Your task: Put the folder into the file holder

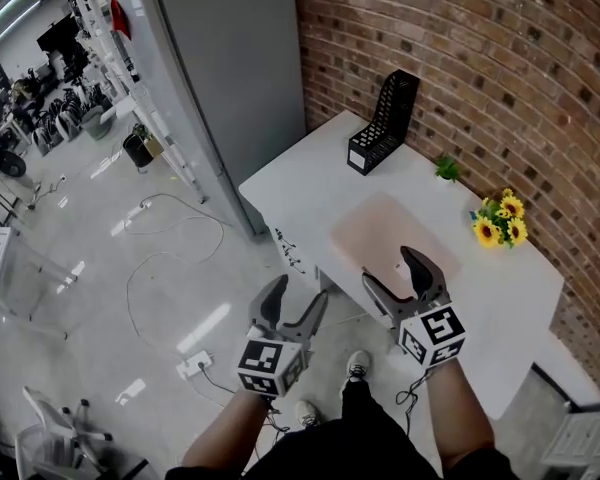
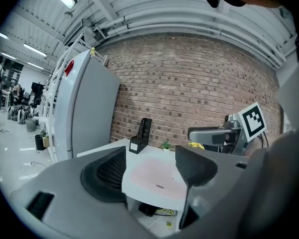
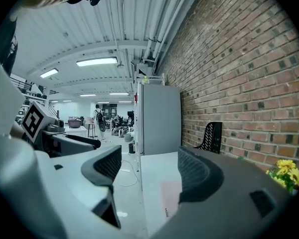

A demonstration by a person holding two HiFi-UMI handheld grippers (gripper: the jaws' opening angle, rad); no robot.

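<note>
A pale pink folder (image 1: 385, 230) lies flat on the white table (image 1: 305, 180), near its front edge. The black mesh file holder (image 1: 384, 121) stands upright at the table's far end by the brick wall. My right gripper (image 1: 390, 268) hovers over the folder's near edge, open, with nothing between its jaws. My left gripper (image 1: 300, 293) is open and empty off the table's front edge, above the floor. The left gripper view looks between its jaws at the folder (image 2: 157, 173) and the holder (image 2: 142, 133). In the right gripper view the folder (image 3: 170, 195) lies low ahead and the holder (image 3: 212, 136) far off.
A bunch of yellow sunflowers (image 1: 500, 218) and a small green plant (image 1: 446, 168) sit along the wall side of the table. A tall grey cabinet (image 1: 230, 68) stands beyond the table's far left corner. Cables (image 1: 170, 238) and a power strip (image 1: 195, 366) lie on the floor.
</note>
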